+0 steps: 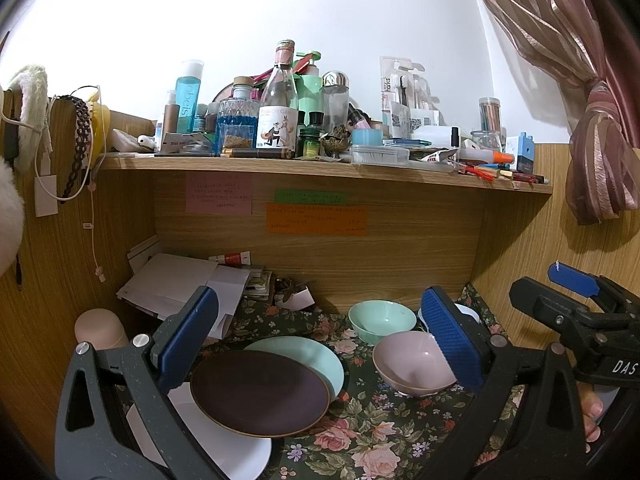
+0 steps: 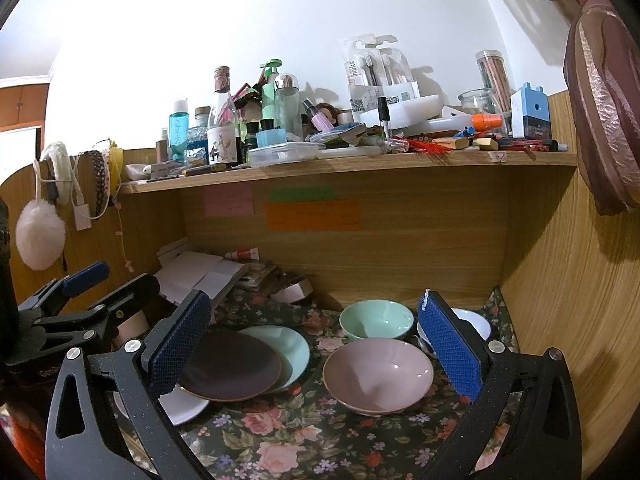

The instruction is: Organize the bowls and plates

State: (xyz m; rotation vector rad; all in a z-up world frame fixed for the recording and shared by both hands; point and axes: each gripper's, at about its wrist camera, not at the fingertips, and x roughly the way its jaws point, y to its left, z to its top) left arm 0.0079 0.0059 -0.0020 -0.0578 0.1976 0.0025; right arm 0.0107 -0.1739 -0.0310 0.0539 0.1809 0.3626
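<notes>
On the flowered cloth (image 2: 304,436) three plates lie in an overlapping fan toward the left: a dark brown plate (image 2: 230,366) on top, a pale green plate (image 2: 290,350) showing from under its far right edge, and a white plate (image 2: 184,404) sticking out from under its near left edge. To the right sit the bowls. A pink bowl (image 2: 378,374) stands nearest, upright and empty, with a glossy inside and a thin darker rim. Just behind it is a mint green bowl (image 2: 376,318), also upright, and a white bowl (image 2: 474,324) is half hidden behind a blue pad at the far right.

The left gripper (image 1: 320,344) hangs above the plates with its jaws spread wide, the dark plate showing in the gap between the blue pads and nothing pinched. The right gripper (image 2: 316,344) is likewise spread wide and empty, its pads framing the plates and the pink bowl. A fingertip (image 1: 594,410) of the person shows beside the right tool's handle in the left view.

The cloth is dark green with pink roses and covers the floor of a wooden desk nook. Loose white papers (image 1: 180,284) are heaped at the back left. Pink, green and orange notes (image 2: 312,214) are stuck to the back panel. The shelf (image 2: 340,166) above is crowded with bottles, jars and pens. The wall is white, and a mauve curtain (image 1: 600,140) hangs tied at the right.
</notes>
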